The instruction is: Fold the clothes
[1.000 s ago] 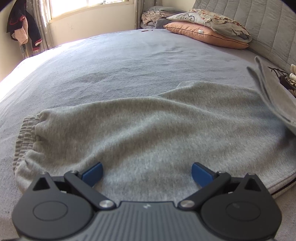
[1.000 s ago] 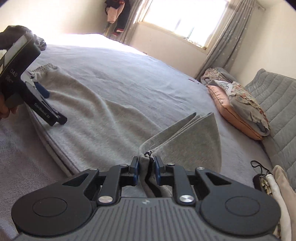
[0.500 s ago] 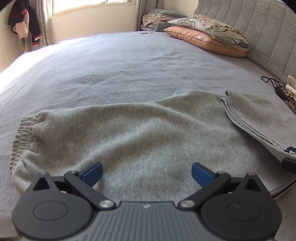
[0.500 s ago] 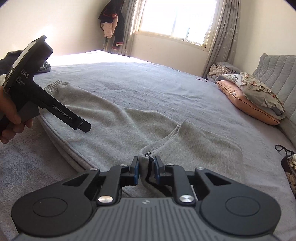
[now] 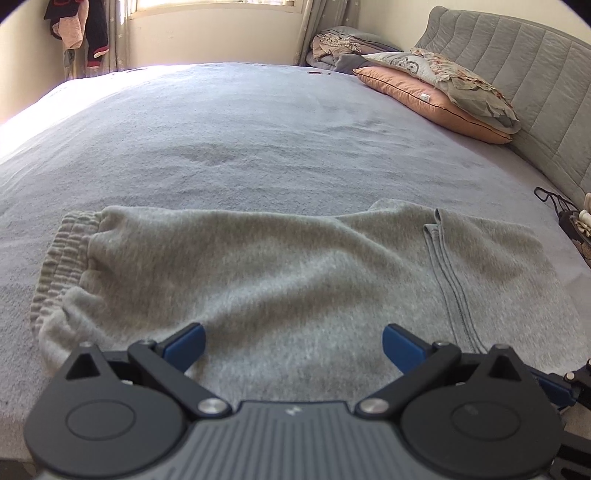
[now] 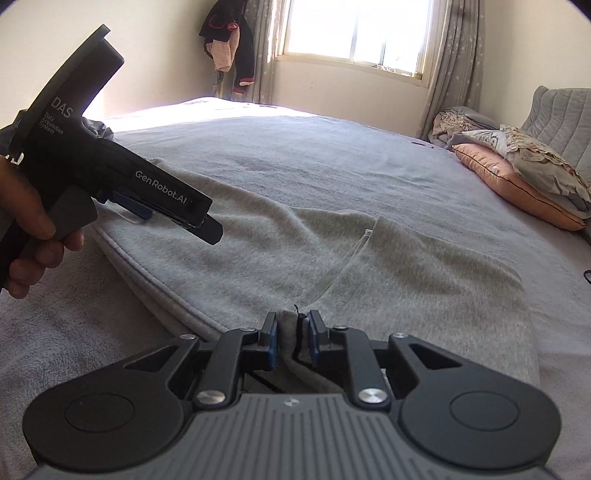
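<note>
Grey sweatpants [image 5: 258,280] lie flat across the near part of the bed, elastic waistband [image 5: 62,254] at the left. One end is folded over onto the rest at the right [image 5: 491,269]. My left gripper [image 5: 291,341] is open and empty, hovering over the near edge of the pants. My right gripper [image 6: 291,332] is shut on the corner of the folded-over part of the sweatpants [image 6: 406,280], low on the cloth. The left gripper also shows in the right wrist view [image 6: 177,218], held in a hand above the pants.
The bed [image 5: 258,129] has a grey blanket. Pillows [image 5: 436,92] and a padded headboard [image 5: 524,74] stand at the right. A pile of linen [image 5: 340,44] lies at the far corner. Clothes [image 5: 77,29] hang by the window. A dark cord [image 5: 554,203] lies at the right edge.
My right gripper has carried the end of the pants over and lowered it flat onto the rest. My left gripper stayed open, drawing back a little.
</note>
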Tool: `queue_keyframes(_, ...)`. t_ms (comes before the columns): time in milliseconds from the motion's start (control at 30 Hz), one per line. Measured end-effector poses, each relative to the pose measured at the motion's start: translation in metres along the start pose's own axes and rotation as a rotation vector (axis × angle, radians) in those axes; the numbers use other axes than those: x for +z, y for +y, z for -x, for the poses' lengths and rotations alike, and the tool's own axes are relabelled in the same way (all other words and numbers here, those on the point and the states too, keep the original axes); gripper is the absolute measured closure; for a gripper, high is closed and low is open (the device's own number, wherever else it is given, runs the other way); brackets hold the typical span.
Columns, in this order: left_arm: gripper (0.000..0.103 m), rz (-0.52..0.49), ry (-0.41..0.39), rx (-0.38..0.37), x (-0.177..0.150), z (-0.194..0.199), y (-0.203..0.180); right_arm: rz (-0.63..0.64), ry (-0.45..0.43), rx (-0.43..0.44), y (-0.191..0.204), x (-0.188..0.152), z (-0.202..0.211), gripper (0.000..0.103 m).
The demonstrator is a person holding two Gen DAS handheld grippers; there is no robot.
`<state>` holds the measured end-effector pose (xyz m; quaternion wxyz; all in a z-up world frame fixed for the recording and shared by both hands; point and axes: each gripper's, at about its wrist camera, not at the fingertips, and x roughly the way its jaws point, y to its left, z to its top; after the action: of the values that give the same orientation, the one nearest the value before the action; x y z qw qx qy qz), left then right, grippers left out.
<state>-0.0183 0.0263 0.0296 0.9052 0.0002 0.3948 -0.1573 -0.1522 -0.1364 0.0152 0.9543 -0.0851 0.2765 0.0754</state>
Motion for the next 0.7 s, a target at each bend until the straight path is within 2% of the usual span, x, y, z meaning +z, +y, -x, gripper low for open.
queue_keyframes(233, 0.0, -0.006, 0.002, -0.007, 0.0, 0.0, -0.002, -0.015, -0.025, 0.009, -0.001, 0.0, 0.01, 0.084)
queue_keyframes(333, 0.0, -0.002, 0.004, -0.008, 0.0, 0.0, -0.001, -0.023, 0.037, 0.026, -0.002, -0.002, 0.002, 0.084)
queue_keyframes(433, 0.0, 0.024, -0.002, -0.012, 0.002, 0.002, 0.005, 0.03, 0.072, 0.036, 0.002, -0.01, -0.002, 0.083)
queue_keyframes(533, 0.0, 0.065, -0.012, -0.019, 0.005, 0.006, 0.015, -0.024, 0.064, 0.074, -0.008, -0.004, 0.005, 0.077)
queue_keyframes(633, 0.0, 0.117, -0.024, -0.026, 0.009, 0.01, 0.027, -0.145, 0.04, 0.17, -0.028, 0.008, 0.019, 0.071)
queue_keyframes(667, 0.0, 0.141, -0.025, -0.028, 0.01, 0.011, 0.032, -0.179, 0.026, 0.199, -0.035, 0.013, 0.024, 0.066)
queue_keyframes(700, 0.0, 0.163, -0.025, -0.03, 0.011, 0.011, 0.037, -0.199, 0.015, 0.2, -0.041, 0.017, 0.027, 0.064)
